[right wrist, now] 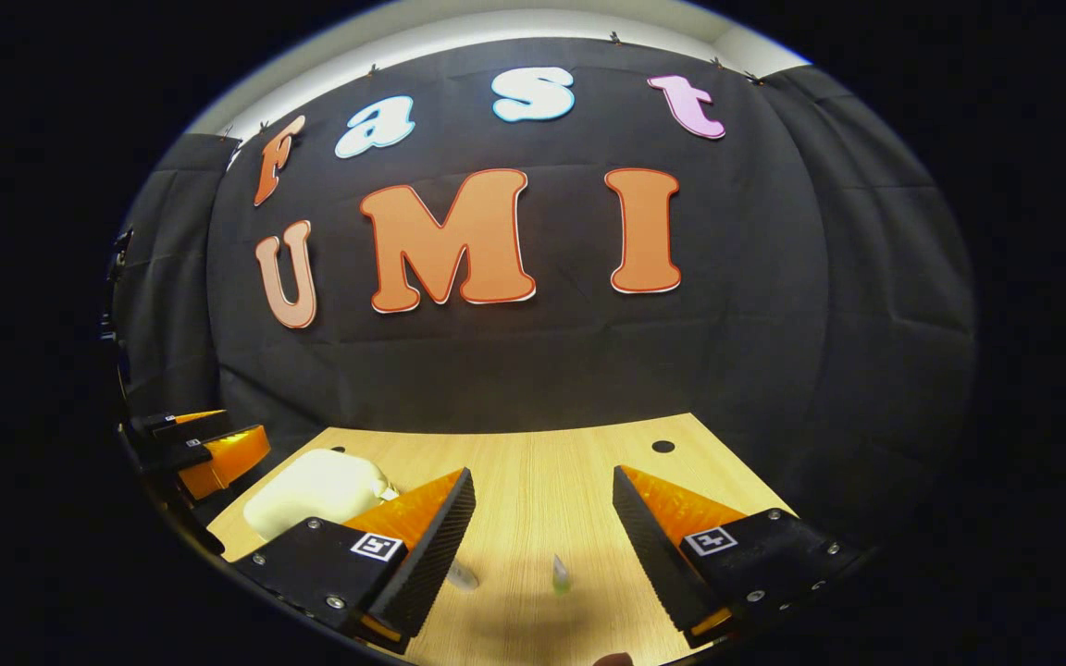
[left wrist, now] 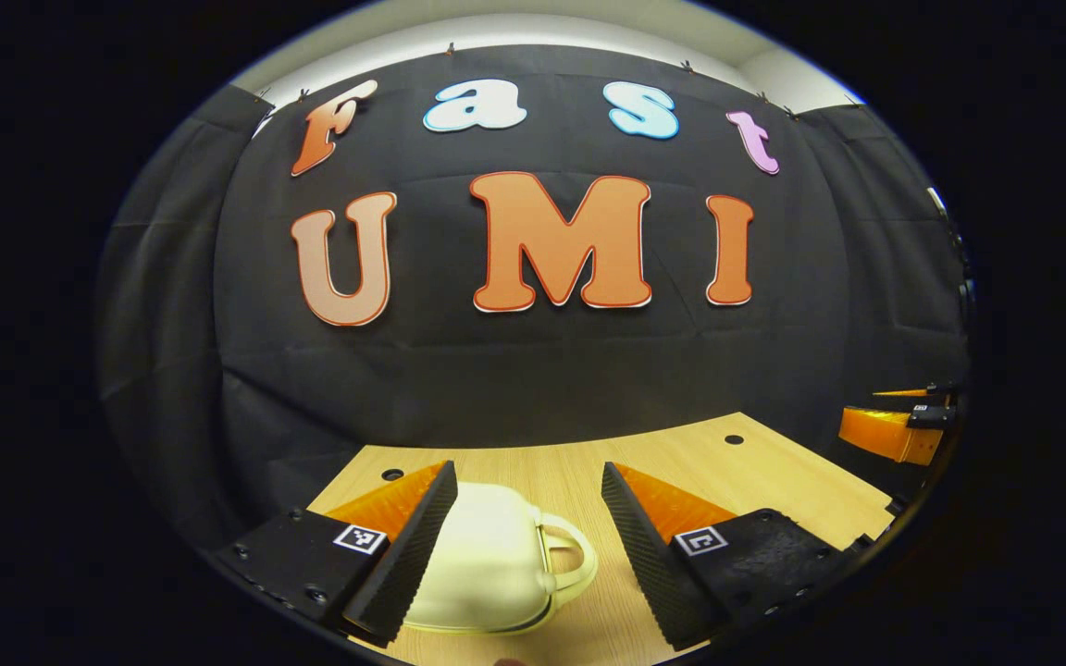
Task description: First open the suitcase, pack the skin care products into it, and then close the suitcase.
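Note:
A small cream suitcase (left wrist: 487,569) with a looped handle lies closed on the wooden table (left wrist: 774,481). My left gripper (left wrist: 528,546) hangs open above it, its left finger over the case's left side. In the right gripper view the same suitcase (right wrist: 316,490) sits at the left. My right gripper (right wrist: 542,546) is open over the table. Below it lie two small skin care items: a little greenish tube (right wrist: 560,575) and a pale one (right wrist: 462,577) partly hidden by the left finger.
The black cloth wall stands close behind the table's far edge. The right gripper (left wrist: 898,427) shows at the right edge of the left gripper view. The left gripper (right wrist: 209,444) shows at the far left of the right gripper view. Small dark holes (right wrist: 663,447) mark the tabletop.

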`<state>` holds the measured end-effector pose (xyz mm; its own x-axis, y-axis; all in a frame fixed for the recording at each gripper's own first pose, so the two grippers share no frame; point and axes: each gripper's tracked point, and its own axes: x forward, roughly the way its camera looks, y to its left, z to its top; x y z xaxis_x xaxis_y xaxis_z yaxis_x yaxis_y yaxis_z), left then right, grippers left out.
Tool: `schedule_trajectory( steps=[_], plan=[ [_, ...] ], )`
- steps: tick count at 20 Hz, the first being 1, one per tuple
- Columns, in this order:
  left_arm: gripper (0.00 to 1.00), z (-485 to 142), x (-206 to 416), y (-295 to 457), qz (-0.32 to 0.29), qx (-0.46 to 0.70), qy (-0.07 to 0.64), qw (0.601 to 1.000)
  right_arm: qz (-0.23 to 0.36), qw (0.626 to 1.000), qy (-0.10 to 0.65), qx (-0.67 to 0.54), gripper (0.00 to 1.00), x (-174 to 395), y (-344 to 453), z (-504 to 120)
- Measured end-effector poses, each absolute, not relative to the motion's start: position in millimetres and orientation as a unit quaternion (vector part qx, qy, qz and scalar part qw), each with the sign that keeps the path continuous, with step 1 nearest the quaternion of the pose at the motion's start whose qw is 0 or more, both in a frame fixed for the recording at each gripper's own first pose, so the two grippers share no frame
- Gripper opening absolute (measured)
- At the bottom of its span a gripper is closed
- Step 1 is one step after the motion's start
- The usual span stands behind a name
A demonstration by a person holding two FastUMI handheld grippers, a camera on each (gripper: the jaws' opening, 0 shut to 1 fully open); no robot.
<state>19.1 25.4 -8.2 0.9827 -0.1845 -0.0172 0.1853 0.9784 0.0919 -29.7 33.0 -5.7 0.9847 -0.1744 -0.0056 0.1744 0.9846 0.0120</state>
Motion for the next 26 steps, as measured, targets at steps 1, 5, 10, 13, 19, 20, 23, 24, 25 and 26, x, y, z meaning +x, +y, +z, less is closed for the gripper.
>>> schedule_trajectory(
  steps=[1,5,10,13,19,20,23,24,25,26],
  plan=[
    [0.97,-12,21,26,-0.091,0.054,0.007,0.994,-0.09,0.996,0.003,0.008,0.95,-30,32,-7],
    [0.97,-24,26,27,-0.082,0.097,0.015,0.992,-0.093,0.996,0.012,0.011,0.95,-31,30,-15],
    [0.99,-57,37,20,-0.088,0.167,0.043,0.981,-0.105,0.994,0.02,0.013,0.95,-32,15,-23],
    [0.99,-88,44,9,-0.108,0.214,0.078,0.968,-0.117,0.992,0.032,0.023,0.95,-31,3,-33],
    [0.99,-139,58,-18,-0.159,0.302,0.12,0.932,-0.148,0.987,0.055,0.033,0.95,-36,-30,-49],
    [0.99,-149,60,-20,-0.17,0.315,0.129,0.925,-0.153,0.986,0.057,0.036,0.95,-38,-36,-50],
    [0.99,-171,62,-29,-0.19,0.392,0.14,0.889,-0.167,0.983,0.066,0.045,0.95,-42,-50,-57],
    [0.98,-178,62,-30,-0.196,0.421,0.14,0.875,-0.17,0.982,0.069,0.047,0.95,-42,-54,-60],
    [0.99,-187,63,-34,-0.209,0.44,0.146,0.861,-0.173,0.981,0.072,0.049,0.95,-43,-59,-61],
    [0.99,-199,61,-38,-0.224,0.455,0.161,0.846,-0.176,0.98,0.074,0.051,0.95,-44,-64,-64]
  ],
)
